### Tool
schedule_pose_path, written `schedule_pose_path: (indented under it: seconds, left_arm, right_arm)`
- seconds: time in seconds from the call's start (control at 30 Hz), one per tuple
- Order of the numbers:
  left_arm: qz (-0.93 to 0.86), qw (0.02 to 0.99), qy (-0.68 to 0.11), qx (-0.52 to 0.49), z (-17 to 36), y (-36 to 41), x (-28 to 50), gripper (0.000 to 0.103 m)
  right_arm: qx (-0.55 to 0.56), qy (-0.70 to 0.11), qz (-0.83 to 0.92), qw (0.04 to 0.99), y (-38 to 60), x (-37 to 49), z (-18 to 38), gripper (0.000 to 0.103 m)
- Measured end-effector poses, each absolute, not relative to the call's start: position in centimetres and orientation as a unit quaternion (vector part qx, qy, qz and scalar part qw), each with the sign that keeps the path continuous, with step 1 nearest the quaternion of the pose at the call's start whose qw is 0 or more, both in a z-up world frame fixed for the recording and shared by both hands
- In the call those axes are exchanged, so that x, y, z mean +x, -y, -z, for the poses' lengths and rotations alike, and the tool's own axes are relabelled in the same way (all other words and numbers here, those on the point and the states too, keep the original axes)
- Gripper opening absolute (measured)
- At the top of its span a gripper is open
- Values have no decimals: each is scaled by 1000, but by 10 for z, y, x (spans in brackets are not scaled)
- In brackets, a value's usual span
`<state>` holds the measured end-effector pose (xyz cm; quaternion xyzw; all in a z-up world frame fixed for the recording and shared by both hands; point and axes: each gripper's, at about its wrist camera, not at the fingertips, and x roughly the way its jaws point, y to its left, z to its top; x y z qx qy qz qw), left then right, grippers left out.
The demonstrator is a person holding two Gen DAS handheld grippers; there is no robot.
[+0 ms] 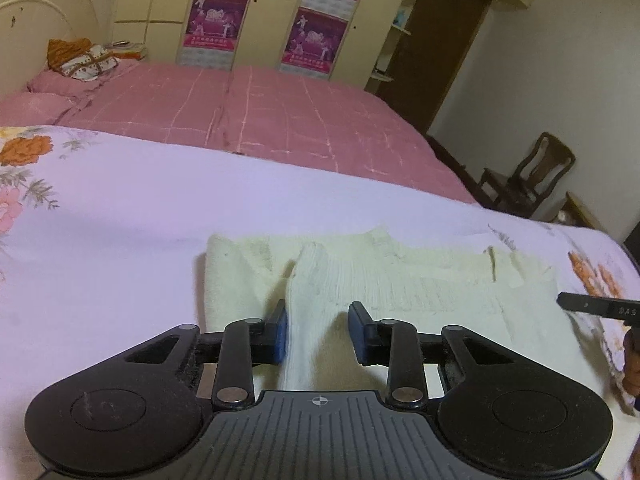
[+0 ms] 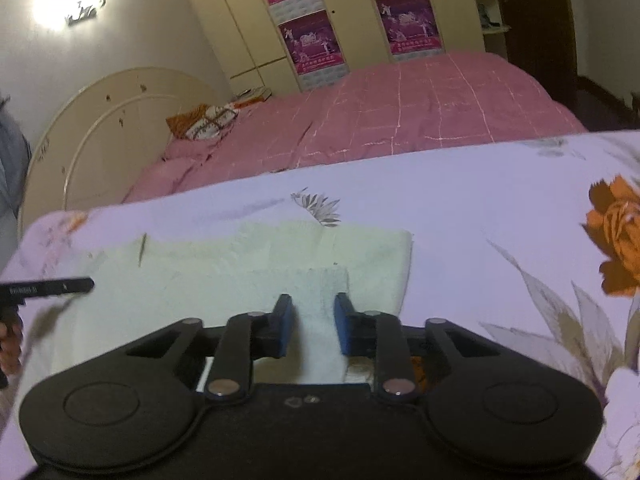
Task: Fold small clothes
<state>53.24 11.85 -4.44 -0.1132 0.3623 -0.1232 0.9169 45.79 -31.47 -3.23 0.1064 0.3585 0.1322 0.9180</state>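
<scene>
A cream knitted garment (image 1: 420,280) lies flat on the lilac floral sheet (image 1: 120,208), with parts of it folded in. My left gripper (image 1: 318,320) hovers low over its left part. The blue pads stand apart, and a raised fold of the knit lies between them without being pinched. In the right wrist view the same garment (image 2: 240,264) fills the middle. My right gripper (image 2: 314,320) sits over its right part, its jaws apart with cloth showing in the gap. A black finger of the other gripper juts in at each view's edge (image 1: 600,308) (image 2: 48,286).
Beyond the floral sheet lies a pink checked bedspread (image 1: 260,112) with a patterned pillow (image 1: 86,62) near the cream headboard (image 2: 100,132). Wardrobes with purple posters (image 1: 216,20) line the back wall. A wooden chair (image 1: 528,176) stands at the right. A hand (image 2: 8,340) shows at the left edge.
</scene>
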Motion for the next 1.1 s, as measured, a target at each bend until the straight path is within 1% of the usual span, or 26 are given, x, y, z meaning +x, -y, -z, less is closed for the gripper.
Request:
schedule_pose_path:
  seconds: [0.03, 0.07, 0.13, 0.17, 0.3, 0.37, 0.43, 0.47, 0.5, 0.53, 0.7, 0.77, 0.83, 0.87, 0.9, 1.0, 1.1]
  left_arm:
    - [123, 919, -359, -108, 47, -119, 533, 8]
    - [123, 921, -355, -106, 46, -119, 531, 3]
    - [124, 929, -331, -109, 44, -120, 526, 3]
    - [126, 935, -313, -110, 40, -121, 521, 3]
    - [133, 946, -271, -117, 28, -124, 513, 3]
    - [135, 946, -269, -121, 25, -126, 514, 3]
    - [131, 945, -279, -113, 28, -126, 515, 3]
    - [128, 943, -288, -112, 32, -127, 516, 3]
    - [124, 941, -293, -112, 36, -130, 516, 3]
    - [121, 940, -299, -113, 39, -130, 517, 3]
    - [114, 934, -320, -114, 54, -129, 518, 3]
    - [113, 933, -321, -113, 57, -128, 517, 3]
    - [112, 934, -319, -112, 56, -125, 518, 3]
    - [110, 938, -310, -110, 54, -125, 516, 3]
    - [109, 942, -296, -111, 51, -125, 513, 3]
    - [107, 953, -257, -118, 40, -124, 506, 3]
    - [104, 958, -239, -121, 33, -125, 508, 3]
  right_arm:
    - [108, -359, -134, 917, 315, 458, 32, 19]
    - [108, -359, -134, 917, 315, 457, 31, 16]
    - [101, -357, -134, 919, 317, 457, 32, 3]
    - [95, -349, -134, 923, 316, 454, 30, 1]
    - [83, -309, -120, 940, 326, 450, 21, 1]
    - [86, -288, -114, 947, 329, 448, 15, 1]
    - [102, -286, -120, 945, 337, 452, 13, 1]
    - [112, -292, -121, 942, 339, 455, 14, 6]
    - [119, -304, -120, 938, 340, 459, 17, 22]
    - [122, -312, -125, 934, 341, 461, 21, 26]
    - [109, -352, -142, 919, 334, 468, 38, 25]
    - [107, -350, -148, 919, 332, 467, 41, 25]
    - [99, -348, -151, 920, 329, 466, 38, 19]
    - [88, -345, -153, 922, 326, 465, 37, 7]
    - [73, -339, -151, 926, 323, 463, 34, 5]
    - [49, -298, -137, 943, 321, 453, 22, 4]
    - [34, -263, -119, 957, 321, 452, 12, 4]
